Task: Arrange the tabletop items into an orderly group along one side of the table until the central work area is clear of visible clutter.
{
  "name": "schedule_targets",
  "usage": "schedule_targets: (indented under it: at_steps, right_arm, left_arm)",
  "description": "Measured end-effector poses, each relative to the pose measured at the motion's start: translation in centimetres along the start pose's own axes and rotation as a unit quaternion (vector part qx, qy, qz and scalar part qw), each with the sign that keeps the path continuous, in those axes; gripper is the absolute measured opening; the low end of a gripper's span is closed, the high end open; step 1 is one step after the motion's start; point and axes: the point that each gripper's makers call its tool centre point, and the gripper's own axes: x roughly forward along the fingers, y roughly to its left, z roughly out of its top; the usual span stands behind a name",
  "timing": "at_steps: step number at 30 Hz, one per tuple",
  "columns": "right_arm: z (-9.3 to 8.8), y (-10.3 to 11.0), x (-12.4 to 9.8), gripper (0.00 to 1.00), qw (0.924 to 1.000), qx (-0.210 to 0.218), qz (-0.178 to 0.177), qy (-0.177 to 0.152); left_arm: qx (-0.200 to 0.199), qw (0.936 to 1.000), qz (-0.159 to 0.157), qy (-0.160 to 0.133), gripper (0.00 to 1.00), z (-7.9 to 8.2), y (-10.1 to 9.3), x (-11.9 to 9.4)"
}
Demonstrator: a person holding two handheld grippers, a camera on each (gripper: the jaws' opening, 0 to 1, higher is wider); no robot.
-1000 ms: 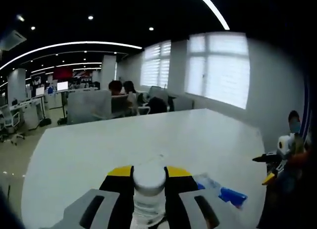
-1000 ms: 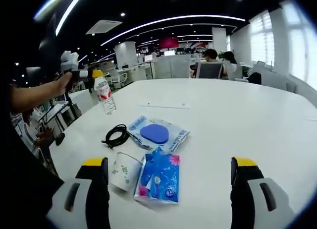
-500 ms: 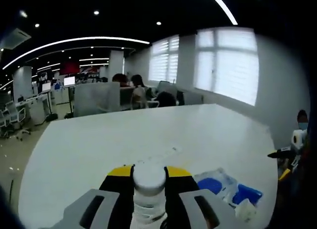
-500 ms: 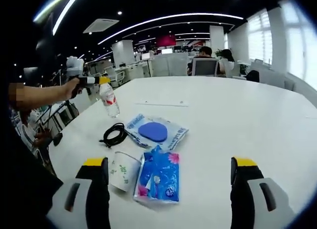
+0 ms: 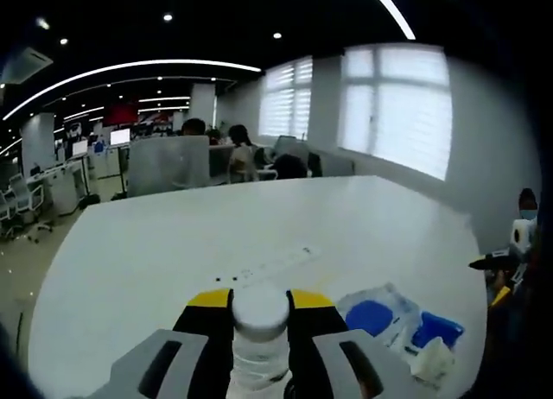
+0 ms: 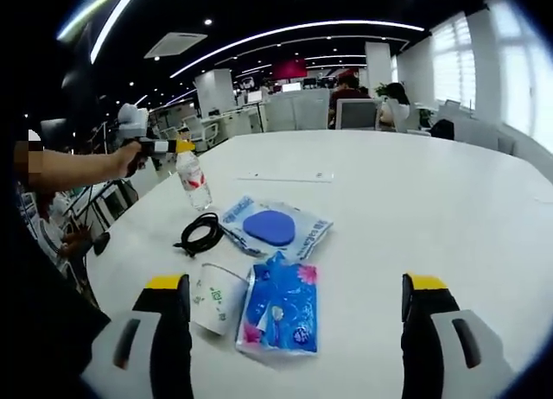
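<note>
While the left gripper (image 5: 260, 326) clamps its two yellow-tipped jaws on the neck of one water bottle (image 5: 260, 317), the right gripper (image 6: 294, 300) hangs over the white table (image 6: 415, 200) with its jaws spread wide and nothing between them.

In the right gripper view that single bottle, white-capped with a red label, stands upright at the table's left edge, and whether its base touches the top is hard to tell from here.

Taking the bottle as landmark, one coil of black cable (image 6: 201, 234) lies just in front of it. One clear packet with a blue oval pad (image 6: 275, 227) lies beside the cable, to the bottle's right. Nearer the right gripper, one paper cup (image 6: 216, 298) lies on its side, touching one blue tissue pack (image 6: 282, 306).

Beyond the bottle lies one thin white strip (image 6: 285, 176).
</note>
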Motion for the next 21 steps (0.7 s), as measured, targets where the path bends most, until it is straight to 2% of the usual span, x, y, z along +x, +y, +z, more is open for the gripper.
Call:
schedule_targets:
  at_steps: [9, 21]
  right_arm:
    - [-0.3, 0.1, 0.2, 0.98, 1.0, 0.002, 0.002, 0.004]
    - [-0.1, 0.8, 0.8, 0.98, 0.9999, -0.001, 0.012, 0.002]
  left_arm:
    - [0.004, 1.0, 0.001, 0.002, 0.19, -0.7, 0.4, 0.2]
    - [0.018, 0.9997, -0.013, -0.005, 0.2, -1.3, -0.5, 0.0]
